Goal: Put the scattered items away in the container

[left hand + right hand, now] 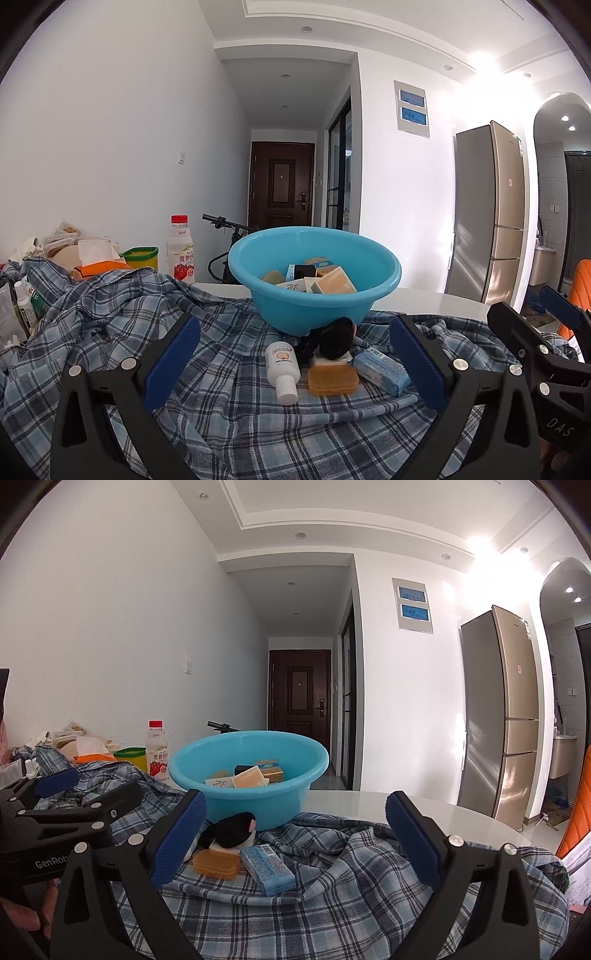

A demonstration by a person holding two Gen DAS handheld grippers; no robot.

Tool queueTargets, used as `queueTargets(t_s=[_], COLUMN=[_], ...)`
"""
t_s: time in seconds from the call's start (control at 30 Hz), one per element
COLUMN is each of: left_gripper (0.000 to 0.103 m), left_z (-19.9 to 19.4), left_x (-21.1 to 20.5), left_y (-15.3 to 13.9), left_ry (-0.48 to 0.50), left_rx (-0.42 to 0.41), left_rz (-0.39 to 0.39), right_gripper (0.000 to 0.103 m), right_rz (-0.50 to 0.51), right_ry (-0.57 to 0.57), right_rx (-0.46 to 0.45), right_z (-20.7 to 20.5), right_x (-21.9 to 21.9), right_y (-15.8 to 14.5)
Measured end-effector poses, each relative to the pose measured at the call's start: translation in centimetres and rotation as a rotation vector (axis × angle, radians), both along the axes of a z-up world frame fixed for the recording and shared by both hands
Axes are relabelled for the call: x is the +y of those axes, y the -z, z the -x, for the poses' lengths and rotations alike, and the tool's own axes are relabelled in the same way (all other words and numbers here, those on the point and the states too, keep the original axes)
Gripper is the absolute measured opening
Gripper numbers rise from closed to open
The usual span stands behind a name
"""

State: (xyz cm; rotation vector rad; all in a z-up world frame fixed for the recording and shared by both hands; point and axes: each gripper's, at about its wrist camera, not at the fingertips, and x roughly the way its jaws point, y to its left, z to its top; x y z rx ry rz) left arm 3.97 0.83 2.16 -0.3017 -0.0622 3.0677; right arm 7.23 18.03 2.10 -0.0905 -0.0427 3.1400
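White walls and a long hallway ending at a dark brown door [282,181] are seen behind a white tabletop [424,812], whose curved far edge is left bare to the right of the basin. Most of the near surface is covered by a rumpled blue plaid cloth [221,406]. A round light-blue plastic basin [314,273] is set on the cloth near the table's far edge, and several small boxes and soap-like blocks are already held inside it. Just in front of the basin's base, 4 loose items are clustered close together: a small white plastic bottle [282,369] lying on its side, a flat translucent orange case [332,378], a pale blue wrapped packet [382,371] and a black fuzzy object [334,338] resting against the basin wall. Clutter is piled along the left edge, including a red-capped drink bottle [180,251] and a green-rimmed yellow cup [142,256].

The left gripper [295,363] is held with its blue-padded fingers spread wide, the 4 items framed between them and untouched. The right gripper [295,838] is likewise spread wide, nothing being pinched, with the packet and case lying ahead of its left finger. Open cloth is left to the right of the cluster. A tall steel refrigerator [498,709] stands well apart at the right.
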Motion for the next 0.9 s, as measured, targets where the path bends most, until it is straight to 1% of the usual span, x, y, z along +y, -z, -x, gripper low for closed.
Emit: queueTargets(t_s=[0.17,0.3,0.37,0.43,0.5,0.57,0.7,0.73,0.83,0.9], left_gripper=[0.103,0.103,0.103,0.103,0.103,0.103,0.103,0.103,0.103,0.103], left_z=[0.3,0.3,0.8,1.8,2.1,2.4,2.4,2.4,2.2,2.1], left_x=[0.3,-0.2,-0.5,-0.9,-1.2,-1.1,-0.5,-0.5,-0.5,-0.4], left_y=[1.2,1.4,1.7,2.2,2.4,2.5,2.5,2.4,2.4,2.3], left_ry=[-0.019,-0.027,-0.049,-0.076,-0.087,-0.080,-0.079,-0.076,-0.062,-0.062], left_rx=[-0.007,-0.013,-0.047,-0.107,-0.128,-0.140,-0.143,-0.143,-0.133,-0.127], left_rz=[0.029,0.013,0.009,0.002,-0.008,-0.007,0.018,0.017,0.014,0.020], right_gripper=[0.097,0.099,0.102,0.102,0.102,0.102,0.102,0.102,0.102,0.102], right_rz=[-0.025,-0.027,-0.029,-0.030,-0.036,-0.040,-0.007,0.002,0.005,0.006], right_ry=[-0.006,-0.014,-0.010,-0.010,-0.002,0.001,-0.058,-0.050,-0.026,-0.021], right_rx=[0.007,-0.001,-0.011,-0.023,-0.054,-0.104,-0.262,-0.271,-0.226,-0.242], right_z=[0.3,0.5,0.6,0.9,1.5,2.4,5.3,5.4,4.5,4.7], right_x=[-0.4,-0.5,-0.4,-0.4,-0.5,-0.6,-0.3,-0.1,0.0,0.0], right_y=[0.3,0.3,0.3,0.4,0.6,0.9,2.3,2.4,2.2,2.2])
